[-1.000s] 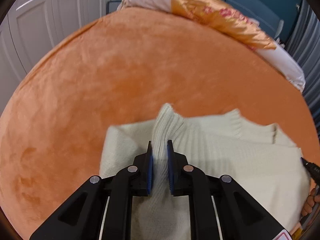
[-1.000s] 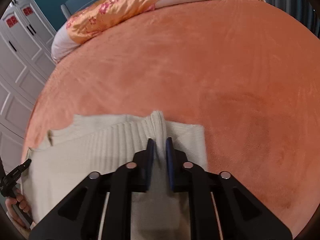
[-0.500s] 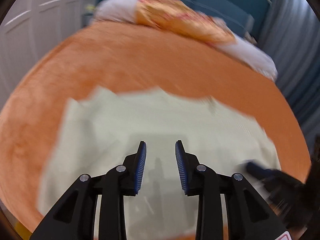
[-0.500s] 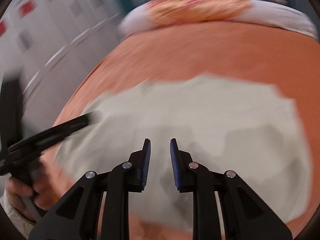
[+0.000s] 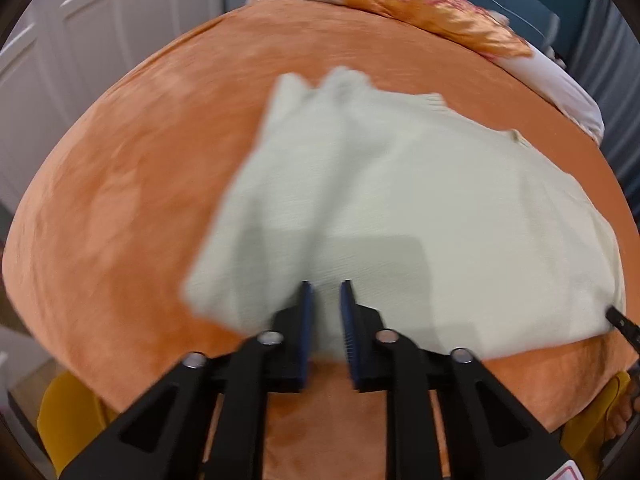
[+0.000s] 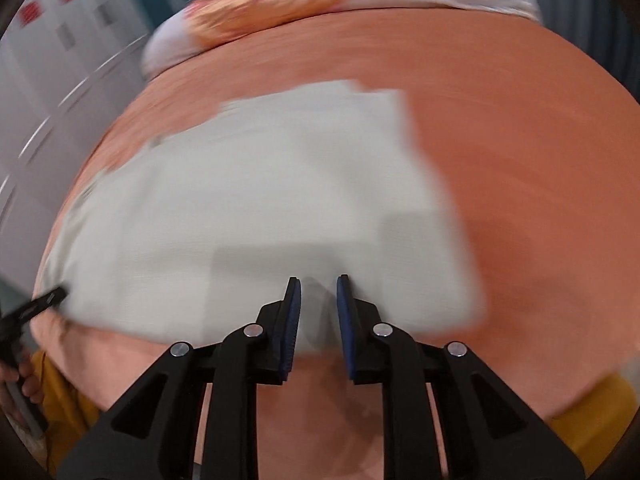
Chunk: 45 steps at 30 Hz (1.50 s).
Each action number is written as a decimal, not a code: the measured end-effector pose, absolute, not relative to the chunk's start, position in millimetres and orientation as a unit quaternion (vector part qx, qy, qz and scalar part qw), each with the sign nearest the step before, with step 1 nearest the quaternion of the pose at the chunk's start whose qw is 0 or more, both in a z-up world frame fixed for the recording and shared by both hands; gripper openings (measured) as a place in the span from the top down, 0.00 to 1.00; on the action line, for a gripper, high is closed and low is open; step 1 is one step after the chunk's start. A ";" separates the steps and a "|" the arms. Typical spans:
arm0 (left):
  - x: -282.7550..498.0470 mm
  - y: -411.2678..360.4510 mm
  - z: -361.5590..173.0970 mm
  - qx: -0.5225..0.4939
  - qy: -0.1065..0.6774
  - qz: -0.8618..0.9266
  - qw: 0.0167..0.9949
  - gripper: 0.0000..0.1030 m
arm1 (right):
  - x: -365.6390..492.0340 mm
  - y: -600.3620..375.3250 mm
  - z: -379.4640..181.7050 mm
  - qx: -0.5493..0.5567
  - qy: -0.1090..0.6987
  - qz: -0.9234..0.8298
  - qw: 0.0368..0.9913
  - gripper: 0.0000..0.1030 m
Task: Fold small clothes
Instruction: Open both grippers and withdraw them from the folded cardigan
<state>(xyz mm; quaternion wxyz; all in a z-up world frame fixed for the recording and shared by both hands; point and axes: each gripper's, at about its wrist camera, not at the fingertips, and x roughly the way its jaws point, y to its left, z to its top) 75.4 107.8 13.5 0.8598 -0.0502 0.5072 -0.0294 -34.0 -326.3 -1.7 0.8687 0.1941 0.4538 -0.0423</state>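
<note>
A cream knitted sweater (image 5: 400, 200) lies folded on the orange bedspread (image 5: 132, 184); it also shows in the right wrist view (image 6: 260, 208), blurred by motion. My left gripper (image 5: 326, 292) is open and empty, its tips over the sweater's near edge. My right gripper (image 6: 318, 288) is open and empty, also over the near edge, further right on the garment. The tip of the right gripper shows at the left view's right edge (image 5: 620, 322), and the left gripper shows at the right view's left edge (image 6: 36, 306).
A white and orange patterned pillow (image 5: 432, 12) lies at the bed's far end. White wardrobe doors (image 5: 100, 20) stand to the left. The bed's near edge (image 5: 340, 412) is just below the grippers, with yellow fabric (image 5: 68, 412) under it.
Both grippers let go of the sweater's ribbed edge, opened, and pulled back toward the bed's near edge. The sweater now lies flat, further from both cameras.
</note>
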 end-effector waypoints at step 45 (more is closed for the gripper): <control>182.8 66.5 20.1 -0.039 0.500 -0.004 0.865 0.74 | 97.4 -321.7 19.4 0.195 0.455 -0.070 0.866 0.58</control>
